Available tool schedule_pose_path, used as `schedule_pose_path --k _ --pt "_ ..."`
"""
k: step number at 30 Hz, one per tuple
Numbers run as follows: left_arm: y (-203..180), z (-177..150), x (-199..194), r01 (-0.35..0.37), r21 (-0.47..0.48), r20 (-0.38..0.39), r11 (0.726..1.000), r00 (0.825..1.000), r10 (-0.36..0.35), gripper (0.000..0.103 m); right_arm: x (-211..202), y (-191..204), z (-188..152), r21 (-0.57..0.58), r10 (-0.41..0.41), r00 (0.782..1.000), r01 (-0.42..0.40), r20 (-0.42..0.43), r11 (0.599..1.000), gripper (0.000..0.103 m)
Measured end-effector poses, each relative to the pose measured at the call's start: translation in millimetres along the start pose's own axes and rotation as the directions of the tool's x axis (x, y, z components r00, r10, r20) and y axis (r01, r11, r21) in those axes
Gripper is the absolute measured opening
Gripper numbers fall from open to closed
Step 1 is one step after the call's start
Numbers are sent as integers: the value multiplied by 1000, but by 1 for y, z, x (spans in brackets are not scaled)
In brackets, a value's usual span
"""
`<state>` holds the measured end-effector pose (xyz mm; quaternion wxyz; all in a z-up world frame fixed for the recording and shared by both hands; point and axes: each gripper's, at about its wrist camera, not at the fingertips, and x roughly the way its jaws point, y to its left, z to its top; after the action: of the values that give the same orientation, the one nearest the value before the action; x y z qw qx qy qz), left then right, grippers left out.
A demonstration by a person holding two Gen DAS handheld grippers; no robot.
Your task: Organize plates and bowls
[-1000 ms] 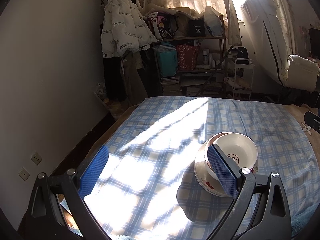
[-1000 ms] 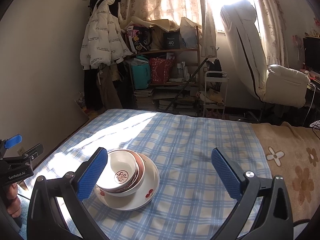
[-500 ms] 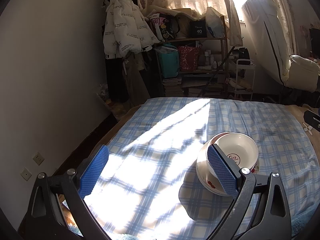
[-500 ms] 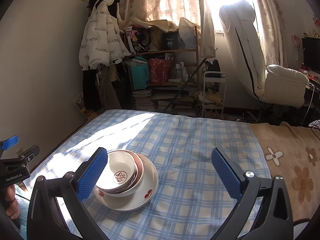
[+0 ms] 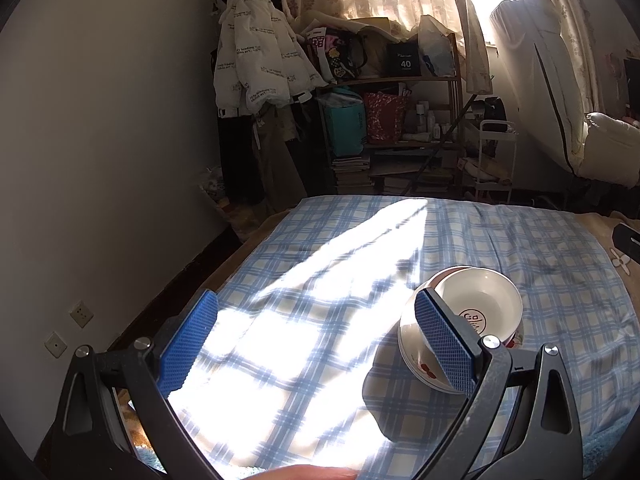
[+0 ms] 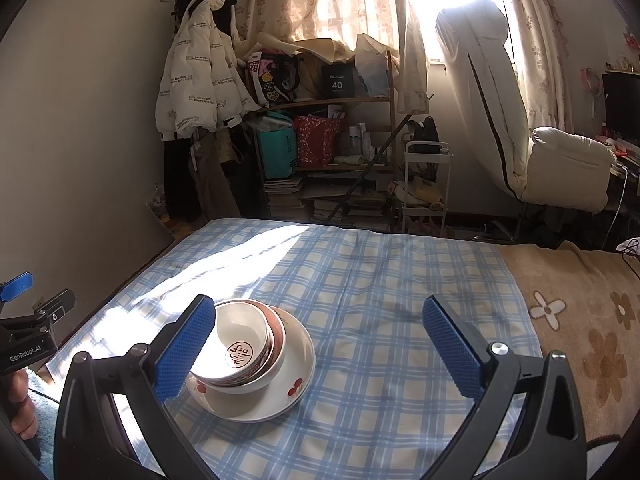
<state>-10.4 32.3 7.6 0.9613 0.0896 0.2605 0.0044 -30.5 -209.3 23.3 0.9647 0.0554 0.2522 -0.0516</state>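
White bowls point(image 6: 240, 350) nested on red-spotted plate point(image 6: 294, 384); both grippers' jaws wide, empty

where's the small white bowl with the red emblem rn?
The small white bowl is nested on top of the stack, inside a reddish-rimmed bowl on the white plate, low left in the right wrist view on the blue checked cloth.

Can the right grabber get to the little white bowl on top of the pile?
Probably yes. The right gripper is wide open and empty, and the white bowl sits topmost in the stack on the plate, nothing covering it. It lies toward the gripper's left finger, so a small sideways shift looks needed.
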Motion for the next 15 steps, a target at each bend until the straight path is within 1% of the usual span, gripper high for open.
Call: schedule_pose_path --k 15 --pt "-2 -1 -1 -3 0 6 1000 1000 3 98 0 0 1 0 1 1000 -1 -1 1000 103"
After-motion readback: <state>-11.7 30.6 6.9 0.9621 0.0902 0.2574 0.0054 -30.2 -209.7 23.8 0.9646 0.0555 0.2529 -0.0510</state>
